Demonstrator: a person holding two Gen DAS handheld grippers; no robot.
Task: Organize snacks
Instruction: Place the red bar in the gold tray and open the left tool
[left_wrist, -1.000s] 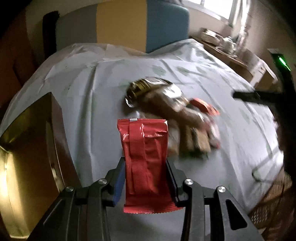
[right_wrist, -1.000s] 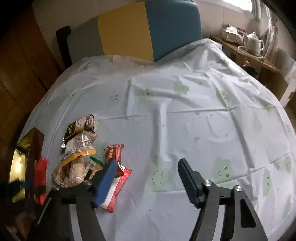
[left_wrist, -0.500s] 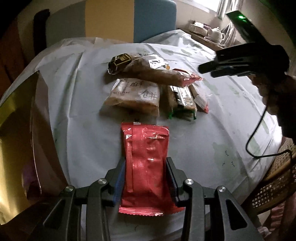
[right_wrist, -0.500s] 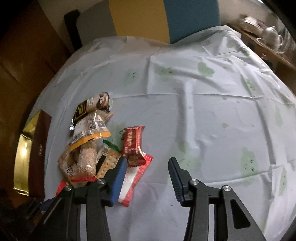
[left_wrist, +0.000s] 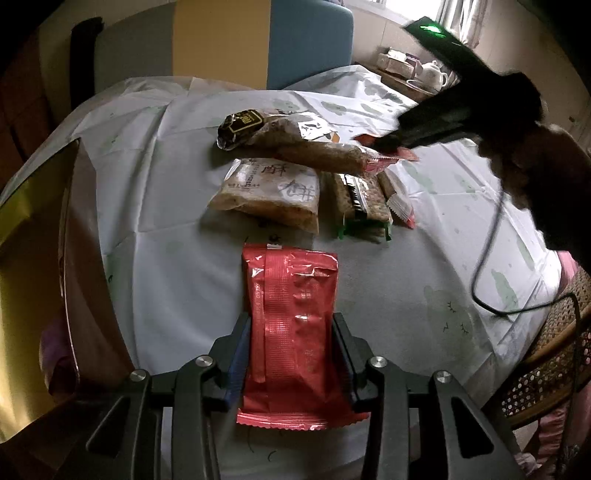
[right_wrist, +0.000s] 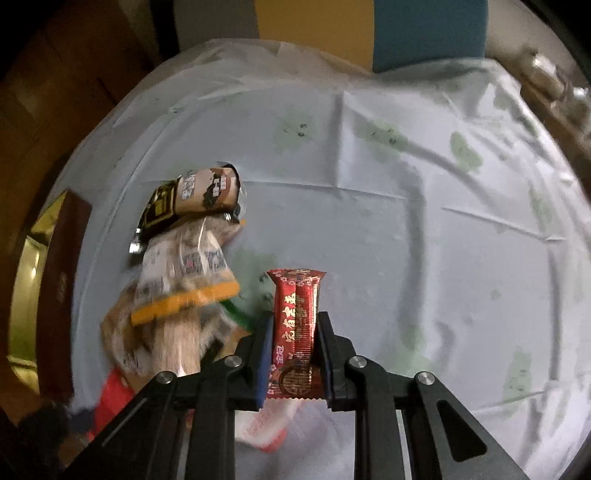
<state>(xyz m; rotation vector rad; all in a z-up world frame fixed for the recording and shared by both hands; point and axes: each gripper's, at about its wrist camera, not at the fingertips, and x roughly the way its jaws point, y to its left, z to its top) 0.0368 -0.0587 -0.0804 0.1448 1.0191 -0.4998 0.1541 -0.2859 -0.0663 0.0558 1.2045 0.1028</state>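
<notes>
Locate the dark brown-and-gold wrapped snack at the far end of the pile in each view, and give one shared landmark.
Left wrist: dark brown-and-gold snack, upper centre, far end of the pile.
Right wrist: same snack, left of centre, above the orange-banded bag.
Shared landmark: the gold-lined box at the left edge.

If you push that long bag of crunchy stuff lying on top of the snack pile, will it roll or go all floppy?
The long clear bag looks rounded and lies across other packets, so a sideways push might roll or slide it off. Its thin wrapper probably crinkles, yet the packed filling likely keeps it fairly stiff. It seems light, and the contents may crumble if squeezed hard.
</notes>
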